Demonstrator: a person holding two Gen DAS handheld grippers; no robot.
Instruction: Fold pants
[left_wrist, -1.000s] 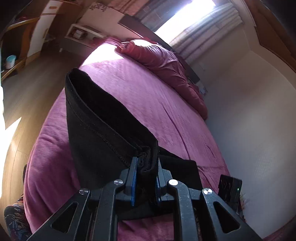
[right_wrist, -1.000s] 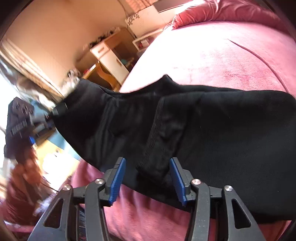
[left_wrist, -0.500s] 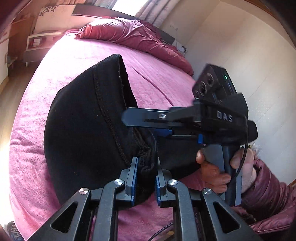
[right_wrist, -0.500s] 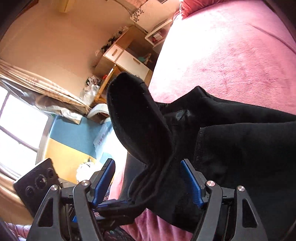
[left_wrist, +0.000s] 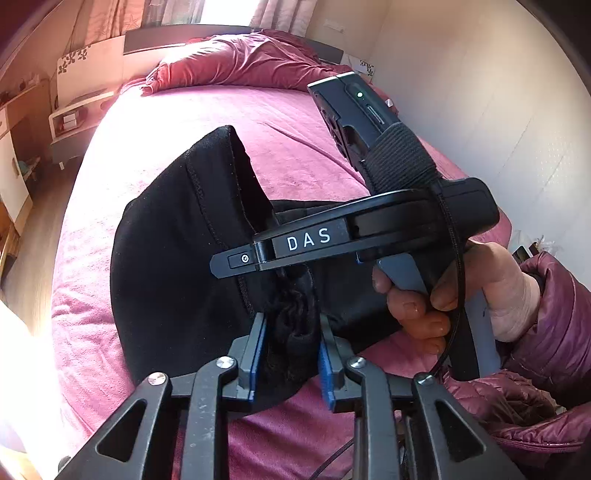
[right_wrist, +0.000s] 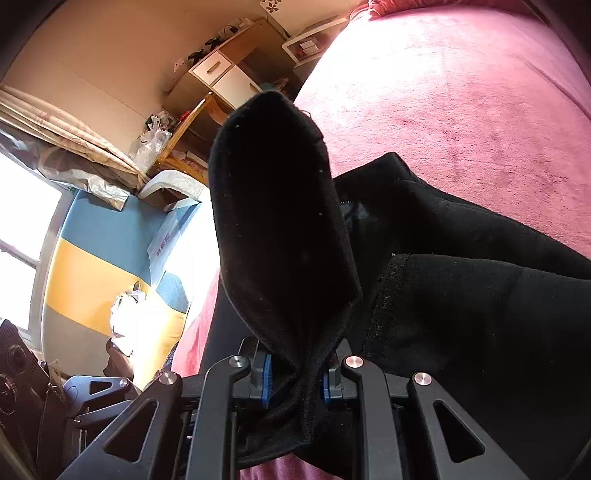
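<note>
Black pants (left_wrist: 173, 266) lie bunched near the foot of a bed with a magenta cover (left_wrist: 155, 122). My left gripper (left_wrist: 291, 354) is shut on a thick bundle of the pants' fabric and lifts it off the bed. The right gripper shows in the left wrist view as a black tool marked DAS (left_wrist: 310, 240), held by a hand, reaching across just above my left fingers. In the right wrist view my right gripper (right_wrist: 295, 376) is shut on a fold of the pants (right_wrist: 280, 221), which stands up as a tall flap. The rest of the pants (right_wrist: 461, 295) spreads to the right.
A heaped magenta duvet (left_wrist: 251, 62) lies at the head of the bed. A white wall (left_wrist: 480, 110) runs along the bed's right side. A bedside shelf (left_wrist: 74, 118) and drawers (right_wrist: 225, 74) stand left of the bed. The person's purple jacket sleeve (left_wrist: 546, 332) is at right.
The right gripper closed from wide open onto a fold of the pants. The two grippers came close together, and the left one swung its bundle over toward the right one.
</note>
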